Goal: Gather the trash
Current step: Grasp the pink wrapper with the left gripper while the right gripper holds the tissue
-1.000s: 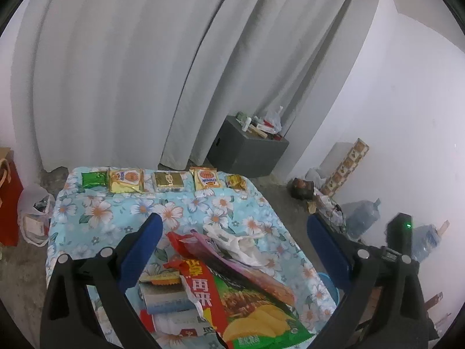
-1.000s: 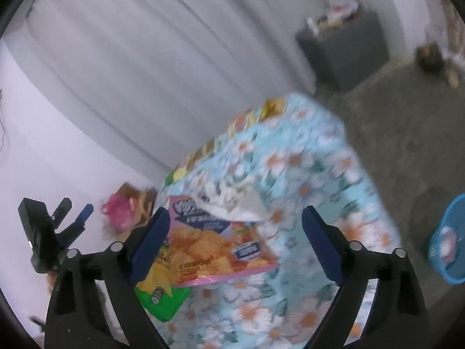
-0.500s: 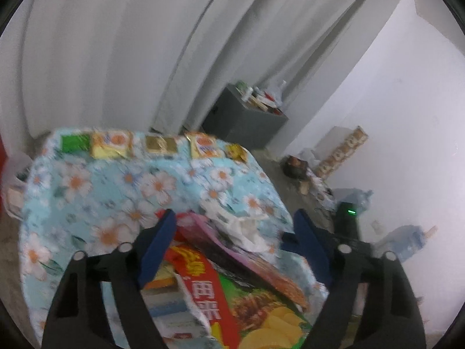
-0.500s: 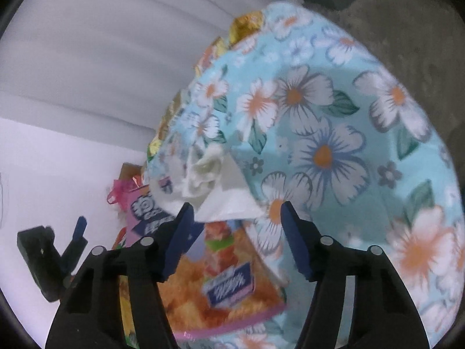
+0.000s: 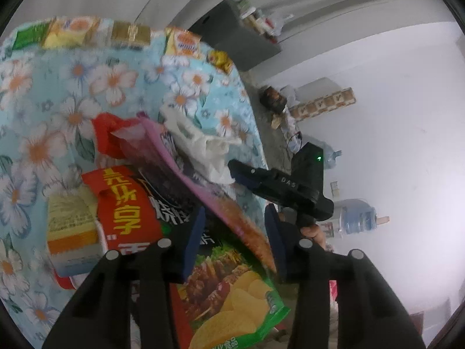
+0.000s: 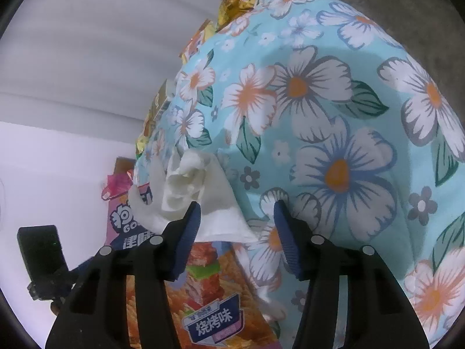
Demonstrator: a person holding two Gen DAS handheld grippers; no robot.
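A crumpled white tissue [image 6: 200, 195] lies on the flowered tablecloth [image 6: 334, 116], over the top of a pink snack bag [image 6: 209, 296]. My right gripper [image 6: 235, 232] is open, its jaws low over the tissue's near edge. In the left wrist view the tissue [image 5: 200, 145] shows beyond the pink bag [image 5: 203, 186], which lies on a red and green chip bag [image 5: 232, 290]. My left gripper [image 5: 235, 238] is open with its jaws either side of the pink bag's edge. The right gripper's body [image 5: 279, 186] reaches in by the tissue.
A row of small snack packets [image 5: 128, 33] lines the table's far edge. A small box [image 5: 69, 232] lies left of the chip bag. On the floor right of the table stand a dark cabinet [image 5: 232, 40] and water bottles [image 5: 357, 215].
Both grippers have moved forward and down over the trash pile. The right gripper closed in on the tissue. Both sets of jaws have narrowed but stay open.
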